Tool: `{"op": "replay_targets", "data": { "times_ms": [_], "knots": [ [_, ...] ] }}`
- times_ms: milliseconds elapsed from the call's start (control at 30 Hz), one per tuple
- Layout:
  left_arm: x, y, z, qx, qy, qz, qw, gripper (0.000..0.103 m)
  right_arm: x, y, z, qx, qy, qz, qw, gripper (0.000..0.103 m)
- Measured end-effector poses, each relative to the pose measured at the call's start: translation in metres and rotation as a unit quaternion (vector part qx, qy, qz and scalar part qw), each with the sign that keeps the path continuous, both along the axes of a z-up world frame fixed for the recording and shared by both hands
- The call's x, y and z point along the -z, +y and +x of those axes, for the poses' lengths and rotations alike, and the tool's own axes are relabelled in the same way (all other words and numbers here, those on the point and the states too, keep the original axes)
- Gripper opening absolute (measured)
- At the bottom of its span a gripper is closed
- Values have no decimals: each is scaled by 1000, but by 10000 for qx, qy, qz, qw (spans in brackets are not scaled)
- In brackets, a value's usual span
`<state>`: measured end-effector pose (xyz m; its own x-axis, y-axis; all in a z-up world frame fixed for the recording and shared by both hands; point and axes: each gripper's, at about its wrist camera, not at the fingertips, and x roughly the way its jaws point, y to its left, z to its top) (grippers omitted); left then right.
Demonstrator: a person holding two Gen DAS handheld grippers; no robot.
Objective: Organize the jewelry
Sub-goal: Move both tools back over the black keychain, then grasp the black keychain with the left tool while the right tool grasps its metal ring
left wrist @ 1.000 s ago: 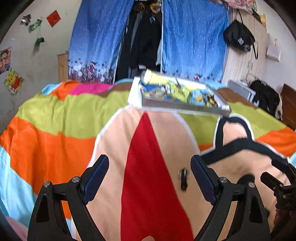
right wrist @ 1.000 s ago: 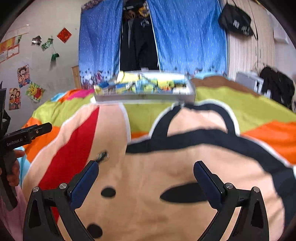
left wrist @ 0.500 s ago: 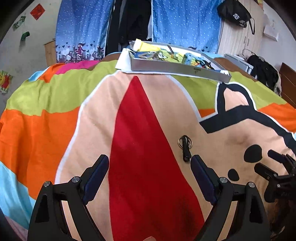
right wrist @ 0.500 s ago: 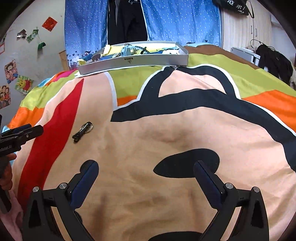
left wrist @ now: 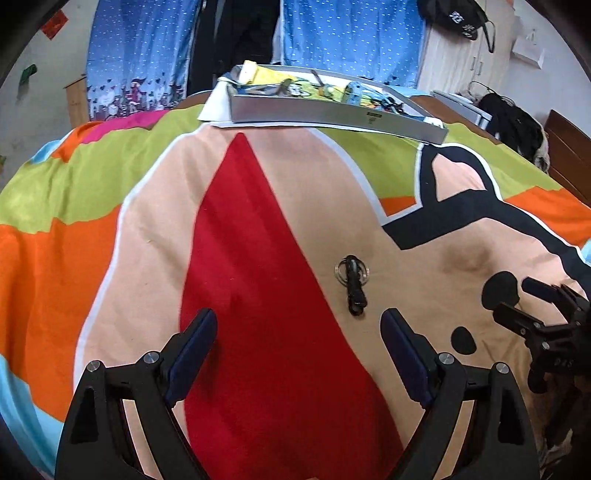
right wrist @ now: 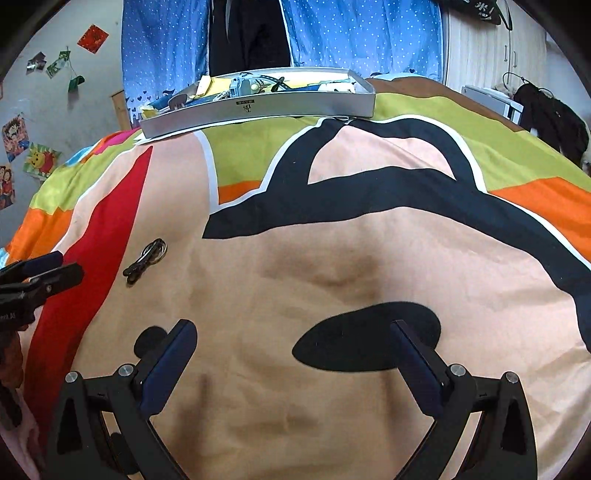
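**Both grippers wide apart over the bedspread, jewelry piece lying free**

Left wrist view: the left gripper (left wrist: pixel 298 326) stood with its fingers spread wide and nothing between them, low over the red wedge of the colourful bedspread (left wrist: pixel 92 236). The jewelry piece (left wrist: pixel 352 284), a small dark strap threaded through metal rings, lay on the peach cloth at about one o'clock from the gripper, just ahead of the right-hand fingertip and touching neither finger. The grey tray (left wrist: pixel 332 112) of mixed items sat at twelve o'clock at the far end of the bed, well apart from the jewelry. Only this view showed the right gripper's tips from the side, at three o'clock, and a black bag (left wrist: pixel 458 18) hanging at one o'clock.

Right wrist view: the right gripper (right wrist: pixel 293 349) was likewise open and empty, over a black oval print. Here the jewelry piece (right wrist: pixel 146 260) lay at ten o'clock, near the left gripper's tips (right wrist: pixel 40 275) at nine o'clock. The tray's (right wrist: pixel 258 109) printed mark faced this camera. Only this view showed the cartoon pictures (right wrist: pixel 40 160) on the wall.
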<state>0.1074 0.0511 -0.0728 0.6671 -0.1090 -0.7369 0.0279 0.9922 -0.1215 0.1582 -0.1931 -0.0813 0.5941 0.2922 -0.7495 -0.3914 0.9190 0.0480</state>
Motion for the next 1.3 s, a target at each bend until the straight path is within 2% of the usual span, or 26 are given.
{"op": "replay_targets", "data": {
  "times_ms": [200,367,567,633,667,933,1000,1300],
  "knots": [
    [5,-10,7,419,19,11,9991,86,-1,0,15,-289,36,230,9993,103],
    [11,-14,18,569,26,-89,9983,85,1,2,30,-592,44,337,9977,103],
    [25,-21,34,772,136,-138,9968,57,9,13,51,-892,224,533,9943,101],
    [29,-23,38,855,192,-171,9960,45,11,19,56,-1004,266,563,9930,96],
    [30,-24,39,890,202,-189,9956,42,11,23,59,-1055,282,573,9924,95],
    [39,-26,50,974,280,-324,9943,18,18,46,76,-1477,434,626,9861,67],
    [40,-24,52,953,315,-371,9943,12,19,52,77,-1595,428,619,9843,64],
    [39,-19,47,749,245,-332,9963,12,20,81,74,-2156,383,425,9748,48]
  ]
}}
